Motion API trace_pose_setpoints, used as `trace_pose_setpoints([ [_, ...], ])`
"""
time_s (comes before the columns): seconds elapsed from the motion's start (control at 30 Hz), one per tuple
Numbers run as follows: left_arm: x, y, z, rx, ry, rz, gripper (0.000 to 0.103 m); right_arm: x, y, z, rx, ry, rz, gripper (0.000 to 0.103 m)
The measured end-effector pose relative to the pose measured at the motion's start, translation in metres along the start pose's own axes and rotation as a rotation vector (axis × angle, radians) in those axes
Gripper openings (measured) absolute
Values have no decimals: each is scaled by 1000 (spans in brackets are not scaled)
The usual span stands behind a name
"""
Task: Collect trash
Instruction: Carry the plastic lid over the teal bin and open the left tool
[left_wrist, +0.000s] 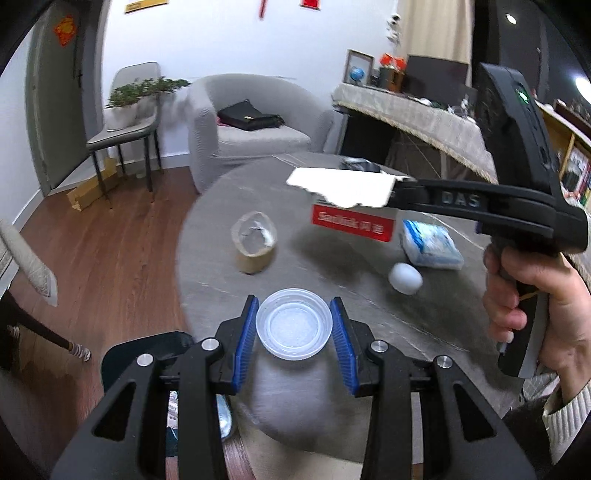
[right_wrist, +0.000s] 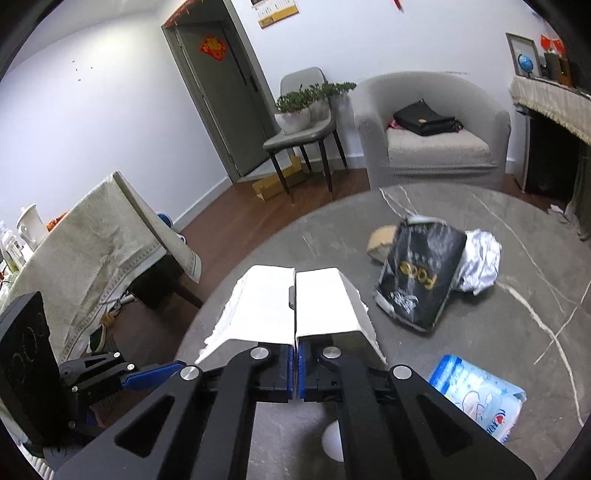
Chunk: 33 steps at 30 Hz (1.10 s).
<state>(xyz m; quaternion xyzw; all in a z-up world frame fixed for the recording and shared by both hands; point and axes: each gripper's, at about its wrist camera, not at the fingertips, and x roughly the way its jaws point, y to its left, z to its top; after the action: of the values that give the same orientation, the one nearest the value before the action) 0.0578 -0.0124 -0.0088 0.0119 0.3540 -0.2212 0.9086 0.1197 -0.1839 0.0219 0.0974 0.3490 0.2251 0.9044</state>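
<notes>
1. You hold two tools. Your left hand-held gripper (left_wrist: 294, 334) has its blue pads (left_wrist: 245, 341) clamped on either side of one clear plastic cup (left_wrist: 293, 323). The cup is seen from above and looks to hold nothing.
2. Your right hand-held gripper (right_wrist: 295, 363) is pinched tight on one torn white piece of card (right_wrist: 291, 306). The card folds down on both sides of the jaws and hangs above the worktop (right_wrist: 517, 314). Only your right hand (left_wrist: 535, 314) is in view, wrapped around that gripper's handle.
3. On the grey marbled worktop you have one brown tape roll (left_wrist: 254, 242), standing on its side, with something crumpled in its hollow core.
4. One red-and-white SanDisk box (left_wrist: 352, 221) sits just under the card, beside one blue-and-white tissue pack (left_wrist: 430, 243).
5. One small white ball (left_wrist: 405, 278) lies near the tissue pack, on the side towards you.
6. From your right wrist view, one black foil pouch (right_wrist: 421, 280) lies tilted, touching one crumpled silver wrapper (right_wrist: 480, 258) and the tape roll behind it.
7. Away from the worktop, one grey armchair (right_wrist: 432, 129) holds one black bag (right_wrist: 424, 116), and one chair (right_wrist: 303, 125) carries potted plants (right_wrist: 303, 101).
</notes>
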Motion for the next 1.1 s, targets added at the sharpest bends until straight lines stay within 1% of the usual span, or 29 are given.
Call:
trace_pose_setpoints([
  [0.1,-9,14,-1,-30,-17,28,42,1,8,5,-6,-17,9,2],
  [0.27,-21,44,-5,-85,-20,89,42,7,29,9,-29,-33,23,2],
  [0.47,-30,79,-16,-143,-10,153,42,23,66,11,-84,-35,37,2],
  [0.73,-29,120,-37,-201,46,232,42,44,114,8,-147,-22,62,2],
  [0.9,-20,136,-52,-226,100,244,42,64,143,1,-184,13,77,2],
  [1.1,-5,147,-70,-242,159,256,42,88,162,-5,-198,55,99,2],
])
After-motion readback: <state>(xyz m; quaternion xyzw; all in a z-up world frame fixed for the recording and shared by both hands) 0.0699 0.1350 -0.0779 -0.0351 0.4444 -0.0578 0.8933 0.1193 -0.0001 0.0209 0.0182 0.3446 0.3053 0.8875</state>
